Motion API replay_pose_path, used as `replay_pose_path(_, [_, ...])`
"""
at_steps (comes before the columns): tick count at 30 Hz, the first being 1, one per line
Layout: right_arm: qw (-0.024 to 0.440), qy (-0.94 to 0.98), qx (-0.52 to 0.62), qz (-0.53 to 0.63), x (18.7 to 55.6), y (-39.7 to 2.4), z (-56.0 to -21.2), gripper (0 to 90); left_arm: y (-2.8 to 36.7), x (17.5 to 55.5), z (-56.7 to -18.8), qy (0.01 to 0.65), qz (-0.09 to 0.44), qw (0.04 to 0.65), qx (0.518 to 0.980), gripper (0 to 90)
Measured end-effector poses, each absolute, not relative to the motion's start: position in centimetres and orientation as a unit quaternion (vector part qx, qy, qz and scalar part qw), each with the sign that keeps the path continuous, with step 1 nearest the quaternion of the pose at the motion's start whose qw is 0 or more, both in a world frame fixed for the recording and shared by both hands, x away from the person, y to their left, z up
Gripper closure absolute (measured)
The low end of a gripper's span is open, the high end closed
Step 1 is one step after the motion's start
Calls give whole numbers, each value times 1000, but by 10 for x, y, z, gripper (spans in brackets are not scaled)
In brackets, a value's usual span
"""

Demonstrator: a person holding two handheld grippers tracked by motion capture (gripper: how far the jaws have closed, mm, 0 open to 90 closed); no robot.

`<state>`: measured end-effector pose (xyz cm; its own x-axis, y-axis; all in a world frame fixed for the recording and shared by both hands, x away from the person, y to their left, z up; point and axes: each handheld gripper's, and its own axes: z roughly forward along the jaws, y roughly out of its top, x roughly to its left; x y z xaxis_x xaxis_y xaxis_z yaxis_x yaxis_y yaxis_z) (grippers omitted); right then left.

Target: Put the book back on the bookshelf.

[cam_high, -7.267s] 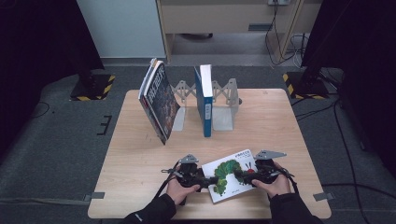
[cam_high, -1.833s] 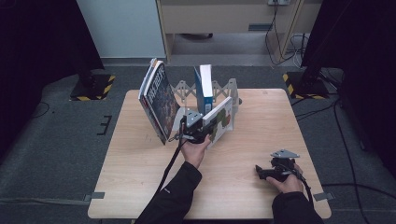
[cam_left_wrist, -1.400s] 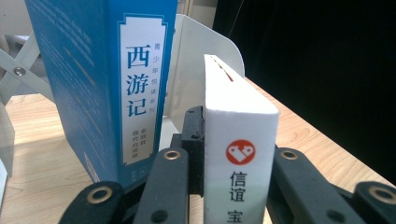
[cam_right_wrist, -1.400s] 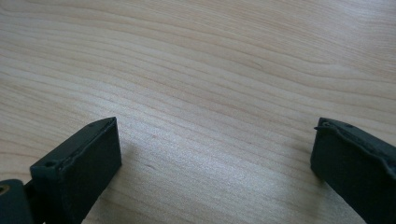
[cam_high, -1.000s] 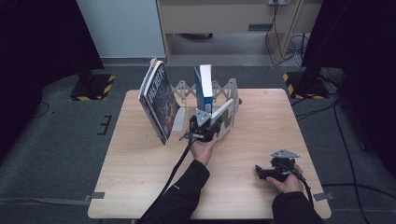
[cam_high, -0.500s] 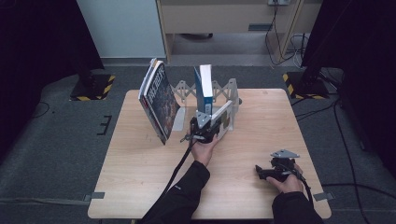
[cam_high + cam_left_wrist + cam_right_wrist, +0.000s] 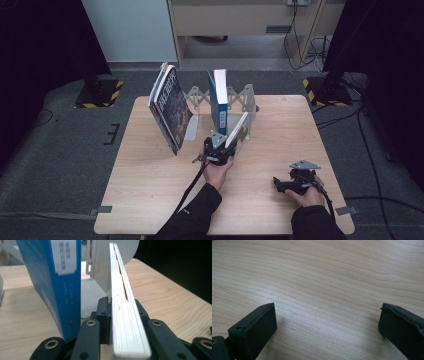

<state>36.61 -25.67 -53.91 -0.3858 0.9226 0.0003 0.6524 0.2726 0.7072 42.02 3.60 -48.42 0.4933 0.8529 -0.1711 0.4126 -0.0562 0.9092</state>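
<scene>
The left gripper (image 7: 218, 151) has its jaws pinching the thin book (image 7: 125, 315) by its lower edge, standing it in the rack (image 7: 245, 100) just right of the blue book (image 7: 218, 102). Slim and stiff-covered, it looks light yet prone to flop; a grip low near the spine suits it. The right gripper (image 7: 295, 182) rests on the surface (image 7: 150, 200), jaws spread, well apart from the rack.

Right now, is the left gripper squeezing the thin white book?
Touching. In the left gripper view, both black jaws of the left gripper press against the thin white book, with no gap.
</scene>
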Motion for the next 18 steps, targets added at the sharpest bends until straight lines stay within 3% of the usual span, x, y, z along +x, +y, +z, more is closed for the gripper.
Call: replay_pose_path(18, [210, 769, 512, 319, 367, -256, -539, 16, 31, 430, -486, 457, 205, 521, 691, 705])
